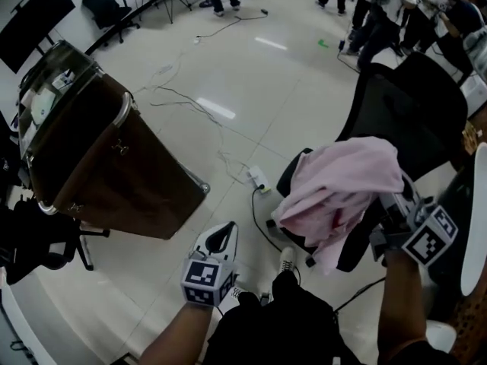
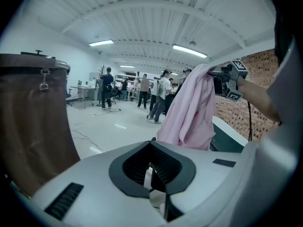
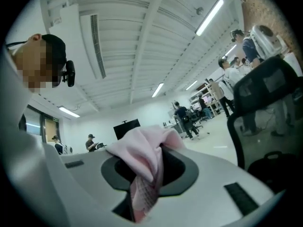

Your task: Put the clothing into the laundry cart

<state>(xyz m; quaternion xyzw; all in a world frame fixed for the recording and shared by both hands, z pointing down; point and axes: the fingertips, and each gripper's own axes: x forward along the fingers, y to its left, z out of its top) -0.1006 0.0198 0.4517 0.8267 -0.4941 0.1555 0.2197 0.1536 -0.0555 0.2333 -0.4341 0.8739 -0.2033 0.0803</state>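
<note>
1. Carrying step: the right gripper (image 3: 147, 176) is clenched on the pink garment (image 1: 342, 181), which hangs over the chair (image 1: 415, 101).
2. The left gripper (image 1: 222, 236) is closed and empty.
3. Next, I'd say: swing it over the laundry cart (image 1: 114, 166), well apart, then let go.

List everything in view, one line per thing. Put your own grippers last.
laundry cart: one, brown with a metal rim, on the floor at left
pink garment: one, pink, hanging from the right gripper in front of a chair
office chairs: at least two, black, one behind the garment at right, one far off at top left
power strip: one, white, on the floor between cart and near chair
cables: several, dark, trailing across the floor
monitor: one, black, top left by the wall
people: several, far end of the room
left gripper: one, white, low centre, jaws together, empty
right gripper: one, white, at right, jaws closed on the pink garment
</note>
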